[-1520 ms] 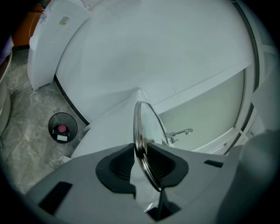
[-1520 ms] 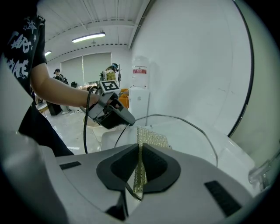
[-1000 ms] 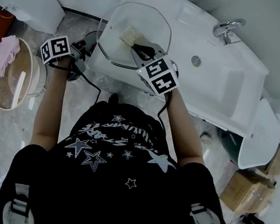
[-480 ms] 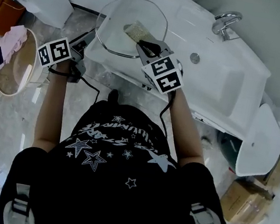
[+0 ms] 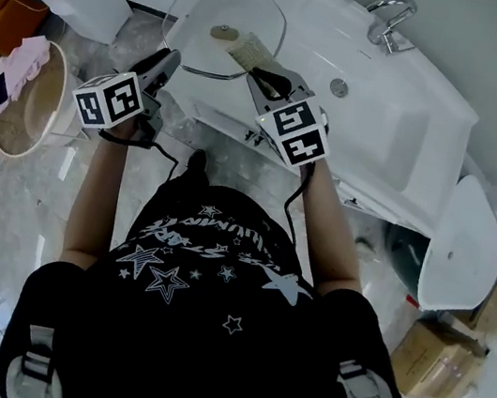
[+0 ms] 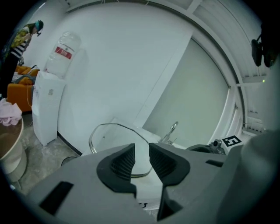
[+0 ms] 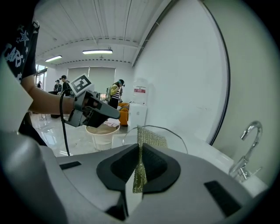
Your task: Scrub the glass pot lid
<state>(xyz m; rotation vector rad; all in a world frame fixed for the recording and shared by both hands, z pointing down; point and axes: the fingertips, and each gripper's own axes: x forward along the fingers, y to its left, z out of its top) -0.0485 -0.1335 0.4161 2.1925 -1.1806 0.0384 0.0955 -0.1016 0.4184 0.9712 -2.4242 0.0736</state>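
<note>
The glass pot lid (image 5: 204, 19) lies flat on the left end of the white sink counter (image 5: 404, 126), its knob showing near the middle. My right gripper (image 5: 267, 80) is shut on a tan scouring pad (image 5: 249, 50), which reaches over the lid's right part. The right gripper view shows the pad (image 7: 146, 139) pinched upright between the jaws of the right gripper (image 7: 140, 153), with the lid (image 7: 175, 135) behind. My left gripper (image 5: 165, 66) hovers at the lid's near left edge. Its jaws have just been closing and stand slightly apart around nothing (image 6: 141, 151); the lid (image 6: 105, 135) lies beyond.
A chrome faucet (image 5: 389, 20) and a drain (image 5: 339, 87) sit further right on the counter. On the floor to the left stand a round wooden tub (image 5: 38, 123) with a pink cloth (image 5: 21, 58) and a white water dispenser (image 6: 46, 105). Cardboard boxes (image 5: 438, 341) lie at right.
My left gripper has come up from beside the counter to the lid's near edge and rolled. The right gripper has carried the pad from the lid's middle toward its right side.
</note>
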